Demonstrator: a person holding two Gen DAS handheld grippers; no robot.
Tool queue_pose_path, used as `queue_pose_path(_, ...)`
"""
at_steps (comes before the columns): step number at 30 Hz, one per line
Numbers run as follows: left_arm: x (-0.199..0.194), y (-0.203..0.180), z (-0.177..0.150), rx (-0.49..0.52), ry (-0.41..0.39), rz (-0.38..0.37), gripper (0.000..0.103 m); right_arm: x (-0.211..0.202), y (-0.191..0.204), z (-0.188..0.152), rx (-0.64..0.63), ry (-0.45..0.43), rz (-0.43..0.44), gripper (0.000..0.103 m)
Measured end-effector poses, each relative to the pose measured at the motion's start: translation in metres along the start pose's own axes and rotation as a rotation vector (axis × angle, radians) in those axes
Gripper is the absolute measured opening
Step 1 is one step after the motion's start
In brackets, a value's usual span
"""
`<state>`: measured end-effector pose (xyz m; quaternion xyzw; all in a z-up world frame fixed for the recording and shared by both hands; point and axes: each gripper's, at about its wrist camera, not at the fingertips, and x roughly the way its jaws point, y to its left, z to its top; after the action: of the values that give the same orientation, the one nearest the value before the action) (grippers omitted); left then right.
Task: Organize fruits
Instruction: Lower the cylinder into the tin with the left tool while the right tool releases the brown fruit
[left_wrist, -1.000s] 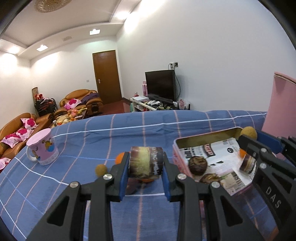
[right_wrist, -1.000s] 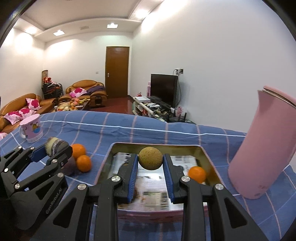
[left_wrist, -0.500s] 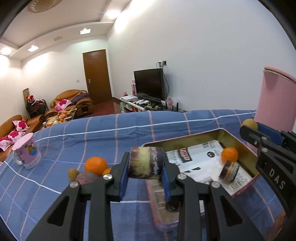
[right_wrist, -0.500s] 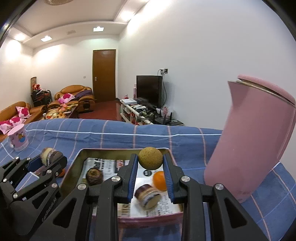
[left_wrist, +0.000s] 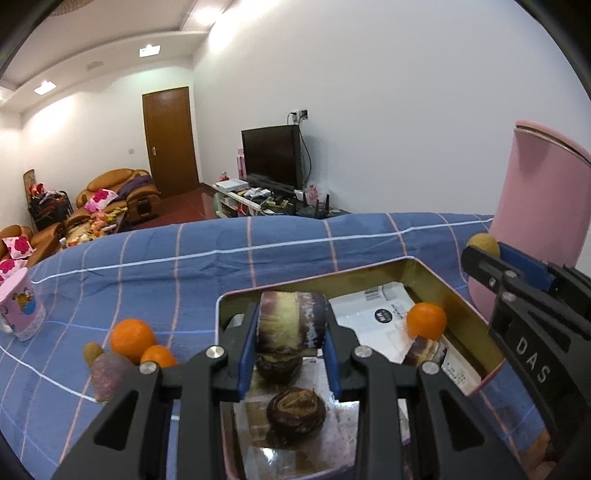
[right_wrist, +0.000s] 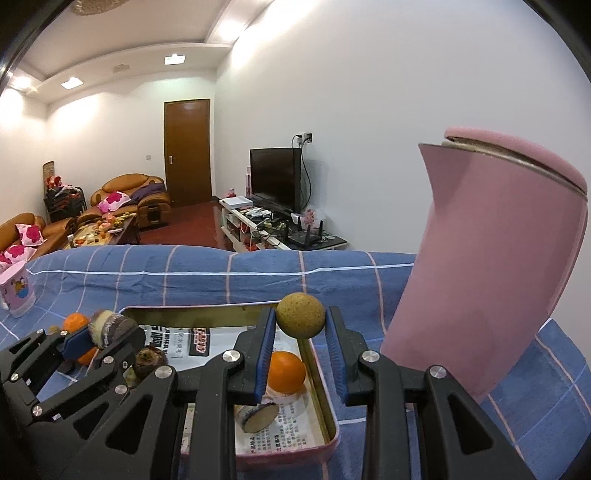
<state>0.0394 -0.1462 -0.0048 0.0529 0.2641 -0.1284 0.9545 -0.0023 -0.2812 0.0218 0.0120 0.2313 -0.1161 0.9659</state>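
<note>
Two fruits are held clamped over the lined tin.
A purple-and-cream cut piece (left_wrist: 291, 319) is gripped by the left gripper (left_wrist: 289, 354) above the tin (left_wrist: 458, 299); a round tan fruit (right_wrist: 300, 315) is pinched by the right gripper (right_wrist: 300, 350) at the tin's far right rim. Printed paper (left_wrist: 373, 321), an orange (right_wrist: 286, 373) and dark fruits lie inside. Two oranges (left_wrist: 133, 336) rest left on the blue checked cloth (left_wrist: 147, 280). A pink kettle (right_wrist: 491, 266) stands just right. "DAS" is read on the right gripper.

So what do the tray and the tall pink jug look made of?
The tray looks like thin metal: glossy gold inner walls, pink outside, rolled rim, paper lining its floor. The pink jug has a smooth matte pink body with a metallic band under the lid; coated metal or plastic, I can't tell which.
</note>
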Motion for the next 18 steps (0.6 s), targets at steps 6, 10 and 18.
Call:
queue_pose_path(6,0.02,0.008,0.005,-0.037,0.064,-0.039,0.033,0.016,-0.001,0.002,0.02,0.032,0.044,0.03)
queue_pose_path(10,0.028,0.007,0.007,-0.043,0.093,-0.044,0.033,0.035,0.0,0.0,0.046,0.094,0.098,0.03)
queue_pose_path(18,0.033,-0.003,0.008,0.002,0.115,-0.041,0.033,0.059,0.008,-0.006,0.049,0.178,0.195,0.03)
